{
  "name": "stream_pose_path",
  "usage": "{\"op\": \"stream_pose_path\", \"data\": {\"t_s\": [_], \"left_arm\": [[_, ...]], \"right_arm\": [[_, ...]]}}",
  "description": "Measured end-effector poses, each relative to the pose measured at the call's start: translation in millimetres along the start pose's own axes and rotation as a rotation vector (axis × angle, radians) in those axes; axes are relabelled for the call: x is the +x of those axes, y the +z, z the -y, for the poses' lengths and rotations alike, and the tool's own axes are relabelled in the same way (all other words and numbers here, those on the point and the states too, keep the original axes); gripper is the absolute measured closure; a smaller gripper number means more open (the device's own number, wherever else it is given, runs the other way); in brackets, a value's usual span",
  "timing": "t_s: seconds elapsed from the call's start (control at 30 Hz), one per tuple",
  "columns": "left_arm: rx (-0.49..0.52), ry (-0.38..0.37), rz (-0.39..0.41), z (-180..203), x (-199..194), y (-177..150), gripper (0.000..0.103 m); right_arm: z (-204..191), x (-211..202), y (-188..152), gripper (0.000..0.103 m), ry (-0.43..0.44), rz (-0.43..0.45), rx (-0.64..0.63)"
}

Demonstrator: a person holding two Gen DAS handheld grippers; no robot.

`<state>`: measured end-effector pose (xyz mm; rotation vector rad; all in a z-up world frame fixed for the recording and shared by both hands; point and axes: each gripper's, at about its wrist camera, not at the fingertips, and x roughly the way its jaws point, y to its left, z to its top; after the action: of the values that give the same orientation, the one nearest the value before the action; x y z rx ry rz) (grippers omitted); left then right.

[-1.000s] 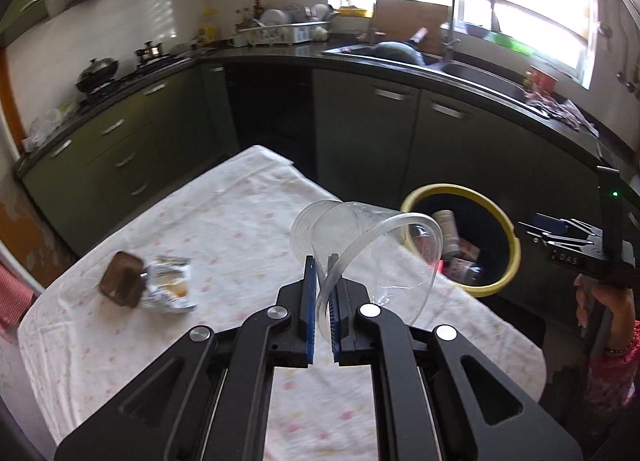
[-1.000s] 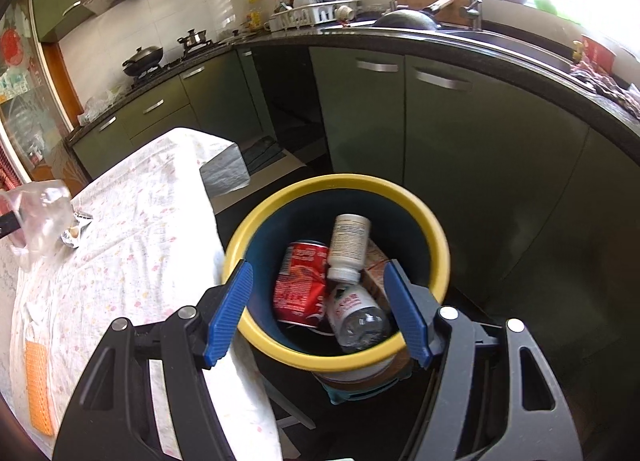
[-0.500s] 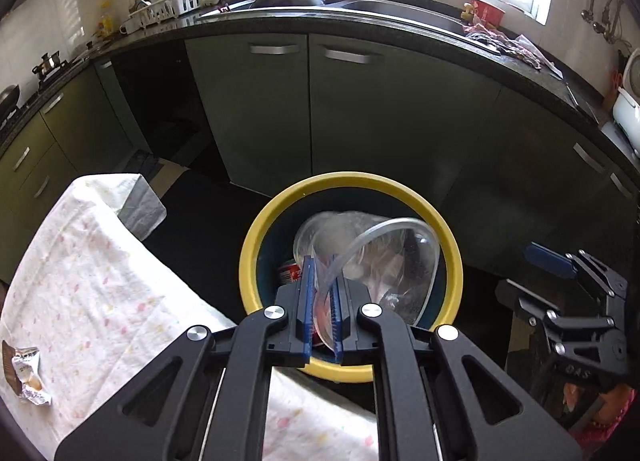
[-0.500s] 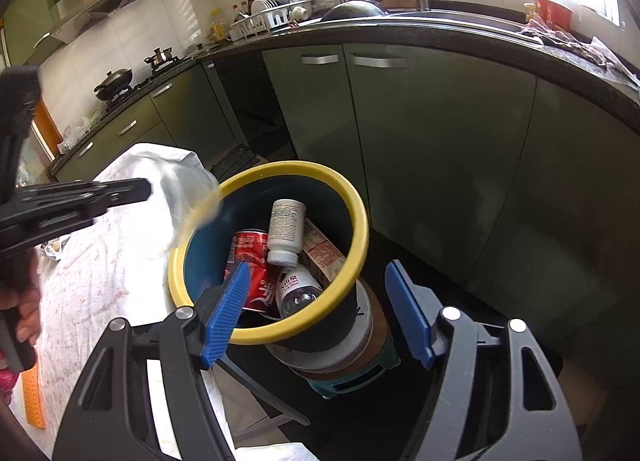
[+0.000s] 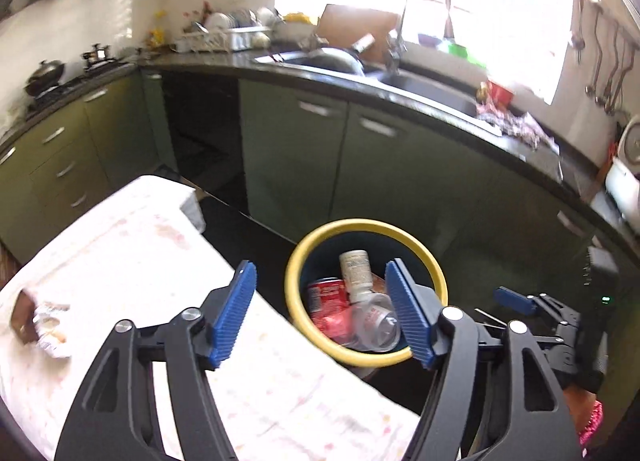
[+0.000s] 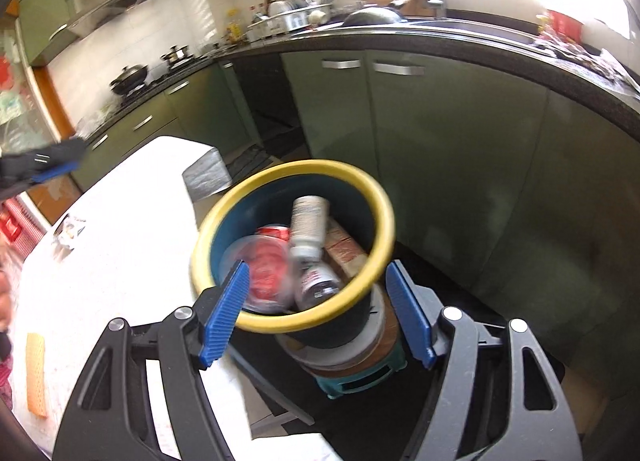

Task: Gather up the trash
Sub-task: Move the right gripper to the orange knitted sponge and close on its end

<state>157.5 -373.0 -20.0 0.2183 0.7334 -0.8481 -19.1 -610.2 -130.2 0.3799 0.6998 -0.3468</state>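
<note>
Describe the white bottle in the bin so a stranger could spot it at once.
Find the yellow-rimmed bin off the corner of the cloth-covered table. Inside, the white bottle lies on the heap, above a red can and a clear plastic cup; it alone is opaque white with a printed label.

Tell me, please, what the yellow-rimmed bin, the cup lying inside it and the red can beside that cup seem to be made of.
Bin: probably moulded plastic, with a smooth, slightly glossy yellow rim and dark blue wall. Cup: thin clear plastic, since the trash behind shows through it. Red can: likely printed aluminium, a shiny cylinder with white lettering, though blur leaves this open.
</note>
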Motion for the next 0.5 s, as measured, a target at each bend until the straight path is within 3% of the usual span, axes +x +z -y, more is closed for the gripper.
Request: {"op": "stream_pose_path", "data": {"t_s": [0.13, 0.27, 0.5], "left_arm": [[-0.052, 0.11, 0.076, -43, -68, -28, 0.022], [-0.146, 0.235, 0.116, -91, -128, -68, 0.019], [-0.333, 0.419, 0.149, -166, -217, -139, 0.017]], "right_arm": [[-38, -1, -6, 0.036, 0.055, -0.022, -0.084], [-91, -1, -15, 0.035, 0.133, -0.052, -0.197], [-200, -12, -47, 0.035, 0.354, -0.122, -0.418]]}}
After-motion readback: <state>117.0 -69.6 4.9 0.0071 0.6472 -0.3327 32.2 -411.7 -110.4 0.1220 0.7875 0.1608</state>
